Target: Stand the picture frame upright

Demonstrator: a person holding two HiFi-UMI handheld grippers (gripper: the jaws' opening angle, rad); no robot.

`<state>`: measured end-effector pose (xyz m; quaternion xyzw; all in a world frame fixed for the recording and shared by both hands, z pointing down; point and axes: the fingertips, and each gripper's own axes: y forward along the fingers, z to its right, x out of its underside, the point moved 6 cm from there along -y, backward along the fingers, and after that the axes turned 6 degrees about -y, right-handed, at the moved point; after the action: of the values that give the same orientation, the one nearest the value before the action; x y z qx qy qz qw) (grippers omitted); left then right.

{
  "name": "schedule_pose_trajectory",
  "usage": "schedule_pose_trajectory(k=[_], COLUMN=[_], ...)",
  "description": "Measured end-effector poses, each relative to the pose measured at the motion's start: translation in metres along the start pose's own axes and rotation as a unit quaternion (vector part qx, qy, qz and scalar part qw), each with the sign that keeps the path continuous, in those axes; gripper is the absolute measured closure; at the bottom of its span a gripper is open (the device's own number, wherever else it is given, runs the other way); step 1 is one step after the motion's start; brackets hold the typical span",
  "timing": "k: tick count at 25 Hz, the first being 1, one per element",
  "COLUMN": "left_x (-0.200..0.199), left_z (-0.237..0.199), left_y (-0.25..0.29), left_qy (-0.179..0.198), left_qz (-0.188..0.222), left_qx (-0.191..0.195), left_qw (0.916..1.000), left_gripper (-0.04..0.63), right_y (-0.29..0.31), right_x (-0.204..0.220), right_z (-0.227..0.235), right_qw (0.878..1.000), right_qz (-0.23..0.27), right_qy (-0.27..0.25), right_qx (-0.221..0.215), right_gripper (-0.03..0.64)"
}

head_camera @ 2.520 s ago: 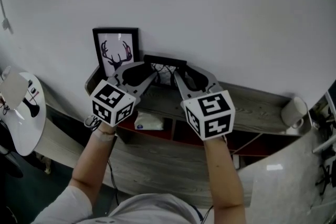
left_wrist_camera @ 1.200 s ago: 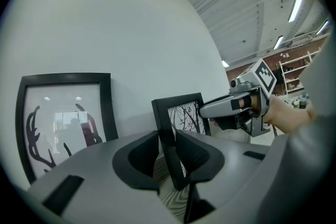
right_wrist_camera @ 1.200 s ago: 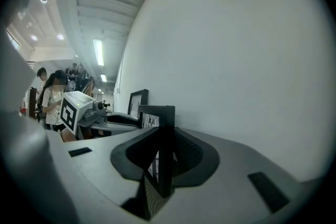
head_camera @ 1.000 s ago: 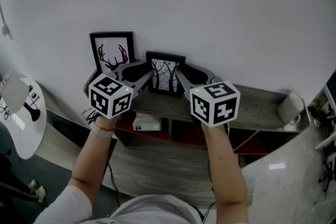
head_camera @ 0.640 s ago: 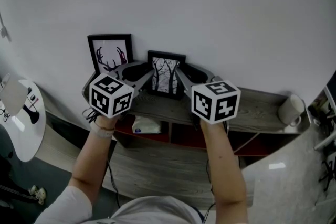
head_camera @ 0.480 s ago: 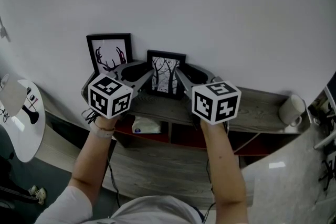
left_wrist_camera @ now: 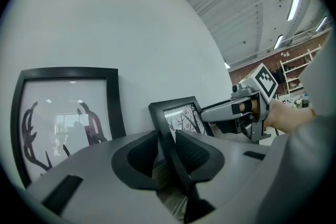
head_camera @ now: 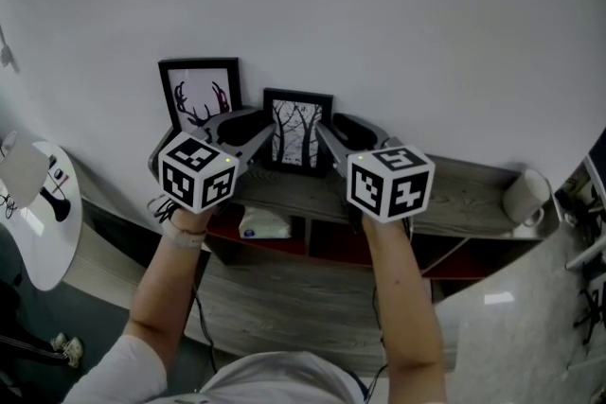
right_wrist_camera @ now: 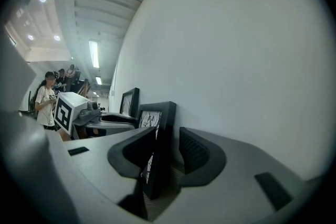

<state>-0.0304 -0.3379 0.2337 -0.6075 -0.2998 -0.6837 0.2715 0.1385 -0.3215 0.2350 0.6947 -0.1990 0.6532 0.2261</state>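
Note:
The small black picture frame (head_camera: 297, 131) with a bare-trees print stands upright on the wooden shelf (head_camera: 454, 194), its back close to the white wall. My left gripper (head_camera: 269, 133) is shut on its left edge; in the left gripper view the picture frame (left_wrist_camera: 181, 118) runs between the pads of the left gripper (left_wrist_camera: 167, 147). My right gripper (head_camera: 323, 134) is at the right edge and its jaws are opening. In the right gripper view the picture frame (right_wrist_camera: 155, 128) stands between them, with a gap to the wall-side pad of the right gripper (right_wrist_camera: 167, 152).
A larger antler-print frame (head_camera: 200, 95) stands against the wall just left of my left gripper. A pale cup (head_camera: 525, 196) sits at the shelf's right end. A white packet (head_camera: 263, 224) lies on the lower shelf. A round white table (head_camera: 33, 213) is at far left.
The small frame has come up from lying nearly flat between the grippers to standing upright at the wall. Both grippers have stayed at its edges over the last second.

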Motion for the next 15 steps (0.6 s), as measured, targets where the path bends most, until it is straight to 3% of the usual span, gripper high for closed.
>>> schedule_pose_trajectory(k=[9,15], left_x=[0.002,-0.005], left_z=[0.000,0.011], left_y=[-0.010,-0.023], left_qy=[-0.001,-0.005], left_qz=[0.001,0.030], left_qx=[-0.014,-0.014], left_qw=[0.9999,0.9995], left_gripper=[0.491,0.491], right_y=[-0.004,-0.019], right_x=[0.004,-0.005], right_z=[-0.002,-0.011], right_qw=[1.000,1.000], right_qz=[-0.004,0.013], right_qy=[-0.004,-0.019], right_qx=[0.015,0.020], right_gripper=[0.485,0.485])
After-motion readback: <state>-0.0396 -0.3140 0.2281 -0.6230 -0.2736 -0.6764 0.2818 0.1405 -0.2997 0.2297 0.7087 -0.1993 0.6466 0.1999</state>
